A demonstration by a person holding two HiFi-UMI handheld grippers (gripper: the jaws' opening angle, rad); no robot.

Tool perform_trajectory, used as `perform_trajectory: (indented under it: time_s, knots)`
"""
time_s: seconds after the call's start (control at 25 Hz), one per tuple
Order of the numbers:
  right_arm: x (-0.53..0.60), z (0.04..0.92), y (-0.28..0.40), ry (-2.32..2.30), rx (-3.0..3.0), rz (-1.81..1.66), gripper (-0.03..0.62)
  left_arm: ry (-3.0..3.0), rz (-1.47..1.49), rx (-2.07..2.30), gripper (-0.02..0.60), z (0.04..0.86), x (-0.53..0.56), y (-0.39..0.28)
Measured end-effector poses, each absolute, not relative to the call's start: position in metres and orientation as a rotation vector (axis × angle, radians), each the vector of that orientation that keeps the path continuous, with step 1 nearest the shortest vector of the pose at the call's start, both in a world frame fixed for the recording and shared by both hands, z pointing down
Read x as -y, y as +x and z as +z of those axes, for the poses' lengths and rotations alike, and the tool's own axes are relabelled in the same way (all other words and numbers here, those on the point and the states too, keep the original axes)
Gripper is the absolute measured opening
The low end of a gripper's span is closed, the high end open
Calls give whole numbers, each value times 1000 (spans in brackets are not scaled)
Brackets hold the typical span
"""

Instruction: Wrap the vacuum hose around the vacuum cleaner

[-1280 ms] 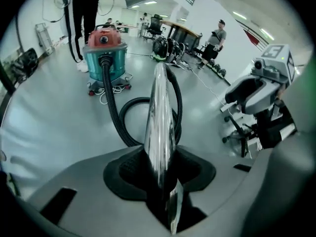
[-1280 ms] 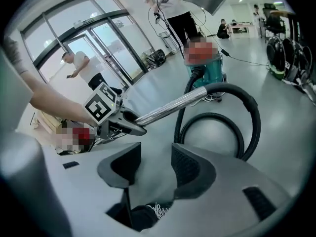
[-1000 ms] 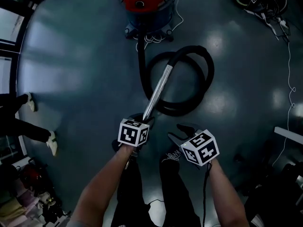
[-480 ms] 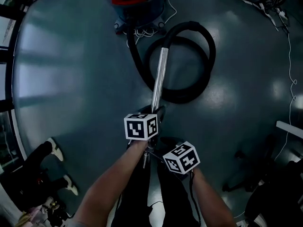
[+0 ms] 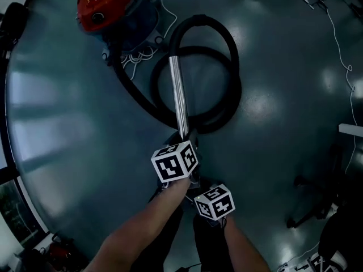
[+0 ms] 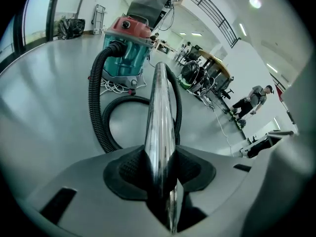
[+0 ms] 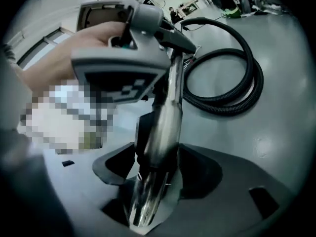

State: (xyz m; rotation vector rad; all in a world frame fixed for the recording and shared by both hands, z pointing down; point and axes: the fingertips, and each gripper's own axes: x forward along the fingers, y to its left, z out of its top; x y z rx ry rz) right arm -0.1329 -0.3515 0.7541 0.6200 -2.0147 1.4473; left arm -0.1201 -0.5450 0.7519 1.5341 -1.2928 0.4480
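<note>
Glossy grey floor (image 5: 68,123) surrounds the vacuum cleaner (image 5: 105,7); your left tongs (image 6: 160,181) clamp its wand (image 5: 178,95), and your right tongs (image 7: 158,181) have just opened wide around it.

The left gripper (image 6: 161,171) has its two dark pads pressed on a shiny metal tube (image 6: 160,112) — one pad on each side. The tube points straight away from the camera. Behind it, a black bumpy hose (image 6: 97,107) lies in a loop on the grey floor (image 6: 44,112). One end of the hose climbs up into a vacuum cleaner (image 6: 127,46) with a red top and a blue-green body. A white cord (image 6: 114,87) lies by the vacuum's wheels. Far off on the right, a person (image 6: 254,98) stands near some desks (image 6: 210,68).
</note>
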Motion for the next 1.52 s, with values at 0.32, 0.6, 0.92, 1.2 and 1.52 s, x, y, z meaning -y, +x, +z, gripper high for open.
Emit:
perform_trajectory:
  time_s: [0.32,0.6,0.92,1.2,1.52]
  knots:
    - [375,812,-69,686,2066,1230,166,1523,425,1306,161,794,566,-80]
    - [379,848,-39,639,2100,1159,164,1547,579,1262,198,840,561,-66]
    - [387,892,-9,555,2072,966,163,1622,792,1077,297,878,543,-59]
    - [408,921,21,522,2014,825,163,1802,917,974,308,875,545,-61]
    - [434,956,64,560,1930,757,163,1880,1057,867,308,900,524,-76]
